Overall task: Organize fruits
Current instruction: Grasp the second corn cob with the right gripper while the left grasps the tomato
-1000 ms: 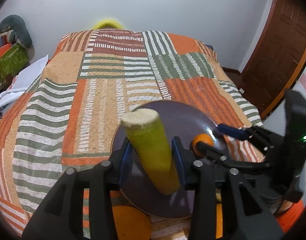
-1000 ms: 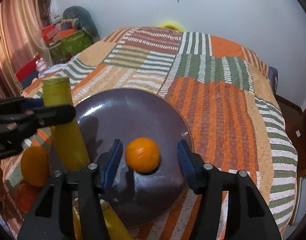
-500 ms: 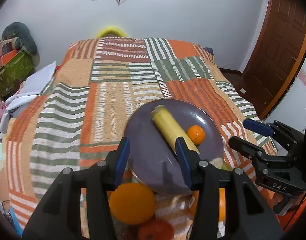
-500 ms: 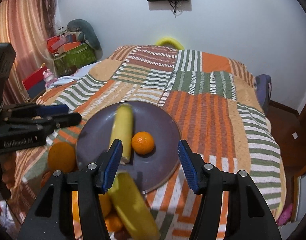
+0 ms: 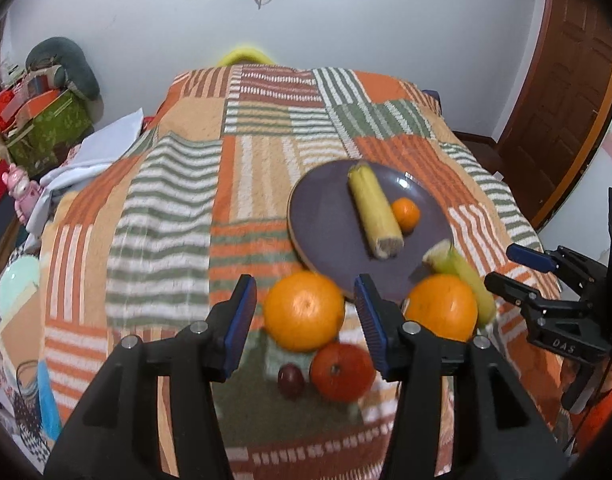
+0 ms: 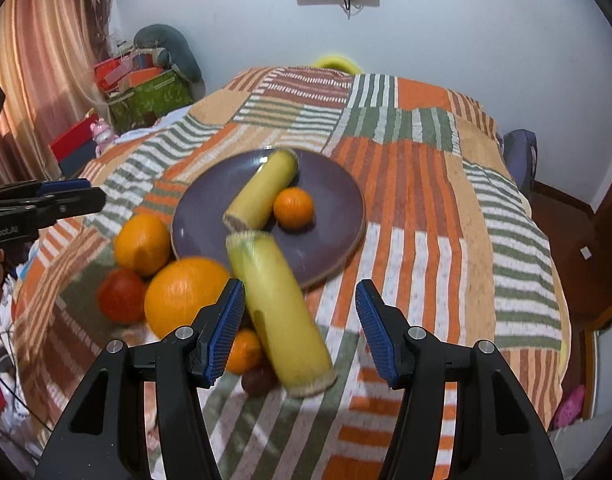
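Observation:
A dark purple plate [image 5: 325, 220] [image 6: 329, 200] sits on the quilt. On it lie a yellow cylindrical fruit piece [image 5: 375, 210] [image 6: 266, 192] and a small orange [image 5: 405, 213] [image 6: 294, 207]. Nearer me, off the plate, are two large oranges [image 5: 304, 310] [image 5: 441, 306], a red fruit [image 5: 341, 372], a dark plum [image 5: 292, 380] and a second yellow piece [image 6: 282, 312]. My left gripper [image 5: 304, 284] hovers over the near orange; its jaws are opening and its pads touch nothing. My right gripper [image 6: 300, 292] hangs open above the second yellow piece and holds nothing.
A striped patchwork quilt [image 5: 178, 208] covers the bed. Boxes and a grey plush [image 6: 162, 48] stand by the wall at the left, beside a curtain [image 6: 46, 60]. A wooden door [image 5: 565, 100] is at the right, and a white cloth [image 5: 102, 148] lies on the bed's left edge.
My left gripper let go of the yellow piece, which now lies flat on the plate beside the small orange. Both grippers drew back and up, bringing the loose fruit pile into view.

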`<state>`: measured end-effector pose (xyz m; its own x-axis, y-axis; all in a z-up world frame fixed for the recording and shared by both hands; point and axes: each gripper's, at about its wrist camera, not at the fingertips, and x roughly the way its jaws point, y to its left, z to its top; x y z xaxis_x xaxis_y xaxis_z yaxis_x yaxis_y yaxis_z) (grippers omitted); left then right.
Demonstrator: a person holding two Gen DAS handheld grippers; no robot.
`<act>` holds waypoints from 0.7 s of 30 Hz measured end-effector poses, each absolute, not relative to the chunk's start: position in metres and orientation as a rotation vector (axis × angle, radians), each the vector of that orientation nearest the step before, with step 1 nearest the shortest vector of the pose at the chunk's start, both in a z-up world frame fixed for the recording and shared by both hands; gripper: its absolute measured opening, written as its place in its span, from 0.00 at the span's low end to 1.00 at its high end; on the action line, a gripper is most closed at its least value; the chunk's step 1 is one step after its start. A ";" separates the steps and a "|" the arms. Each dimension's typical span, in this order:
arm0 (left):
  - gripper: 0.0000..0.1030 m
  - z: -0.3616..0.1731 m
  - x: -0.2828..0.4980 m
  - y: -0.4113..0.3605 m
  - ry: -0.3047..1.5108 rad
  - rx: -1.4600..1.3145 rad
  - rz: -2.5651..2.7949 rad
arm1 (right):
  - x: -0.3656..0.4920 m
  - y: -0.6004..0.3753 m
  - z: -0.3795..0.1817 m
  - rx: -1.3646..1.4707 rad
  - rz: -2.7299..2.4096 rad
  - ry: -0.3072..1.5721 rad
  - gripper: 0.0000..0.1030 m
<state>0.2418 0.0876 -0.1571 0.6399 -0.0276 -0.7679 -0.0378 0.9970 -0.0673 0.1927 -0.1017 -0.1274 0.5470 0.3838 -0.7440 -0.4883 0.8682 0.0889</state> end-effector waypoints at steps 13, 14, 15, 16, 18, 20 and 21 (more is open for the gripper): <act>0.49 -0.202 0.221 0.069 0.981 -0.126 -0.061 | 0.187 -0.093 -0.154 -0.166 0.529 0.885 0.52; 0.49 -0.205 0.221 0.067 0.990 -0.121 -0.065 | 0.187 -0.092 -0.155 -0.171 0.528 0.884 0.52; 0.49 -0.208 0.220 0.065 0.995 -0.115 -0.064 | 0.189 -0.091 -0.156 -0.174 0.529 0.884 0.51; 0.49 -0.212 0.220 0.063 1.001 -0.109 -0.063 | 0.190 -0.091 -0.157 -0.172 0.533 0.888 0.50; 0.49 -0.217 0.221 0.062 1.013 -0.112 -0.068 | 0.194 -0.090 -0.160 -0.168 0.545 0.900 0.48; 0.49 -0.223 0.223 0.062 1.022 -0.123 -0.073 | 0.196 -0.089 -0.163 -0.170 0.551 0.907 0.48; 0.49 -0.223 0.224 0.062 1.023 -0.125 -0.076 | 0.197 -0.088 -0.164 -0.173 0.553 0.910 0.48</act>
<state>0.2239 0.0621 -0.2235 0.5194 -0.1214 -0.8458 0.0047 0.9902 -0.1393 0.1971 -0.0877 -0.1636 0.4863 0.3802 -0.7868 -0.5228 0.8480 0.0866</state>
